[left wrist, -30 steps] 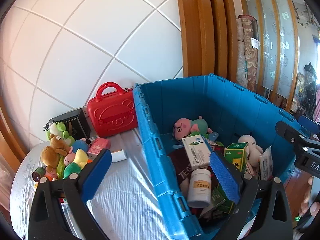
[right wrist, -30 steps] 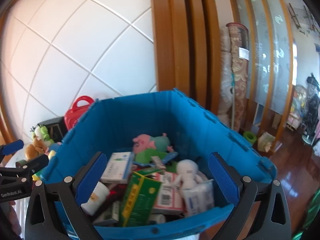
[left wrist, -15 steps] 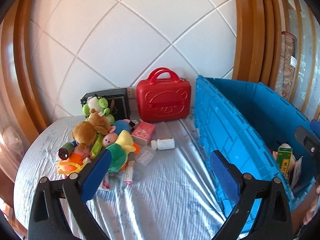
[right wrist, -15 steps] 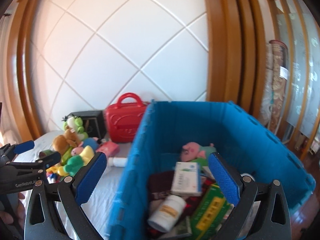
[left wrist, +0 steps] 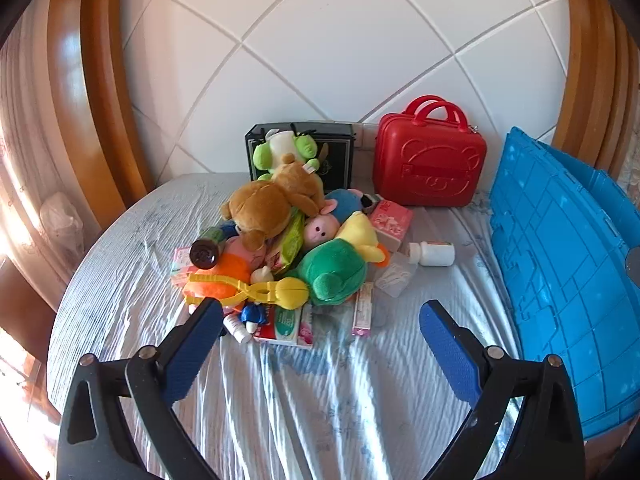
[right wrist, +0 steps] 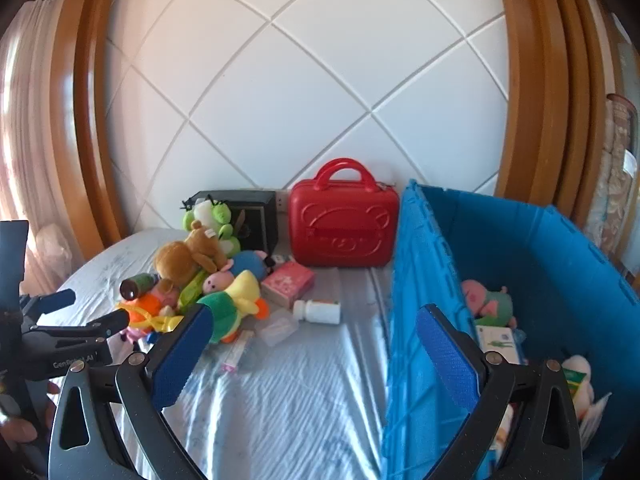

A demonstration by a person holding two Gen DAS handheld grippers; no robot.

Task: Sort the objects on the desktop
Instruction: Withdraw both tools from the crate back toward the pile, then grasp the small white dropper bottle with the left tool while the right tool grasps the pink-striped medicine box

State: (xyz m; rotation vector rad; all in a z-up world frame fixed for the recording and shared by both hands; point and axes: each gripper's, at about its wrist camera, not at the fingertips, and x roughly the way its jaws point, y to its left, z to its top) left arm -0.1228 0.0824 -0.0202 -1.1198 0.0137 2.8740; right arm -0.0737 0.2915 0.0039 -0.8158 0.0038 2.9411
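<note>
Both grippers have swung left since a second ago: they were over the blue crate, now they face the toy pile on the counter.

Left gripper [left wrist: 320,332]: jaws wide, nothing between them, hovering above the counter [left wrist: 304,408] just short of the pile. Right gripper [right wrist: 312,348]: jaws wide too, empty, straddling the near wall of the blue crate [right wrist: 416,320], one finger over the counter side, the other over the crate side.

Pile sits left-centre on the counter: brown bear [left wrist: 268,208] on top, green plush [left wrist: 332,270] at the front with a yellow plush [left wrist: 360,236] touching it behind, pink plush head [left wrist: 320,230] between them and the bear. Yellow plastic tongs [left wrist: 248,288] lie across the front edge, dark bottle [left wrist: 206,252] on the left side. Flat medicine boxes [left wrist: 288,322] poke out under the front of the pile. White pill bottle [left wrist: 434,253] lies on its side, apart from the pile, between it and the crate. Pink box [left wrist: 390,220] is just beside the plushes.

Red case [left wrist: 430,168] and black box [left wrist: 300,152] stand upright against the back wall. Crate already holds a pink pig plush [right wrist: 486,302] and some boxes.
</note>
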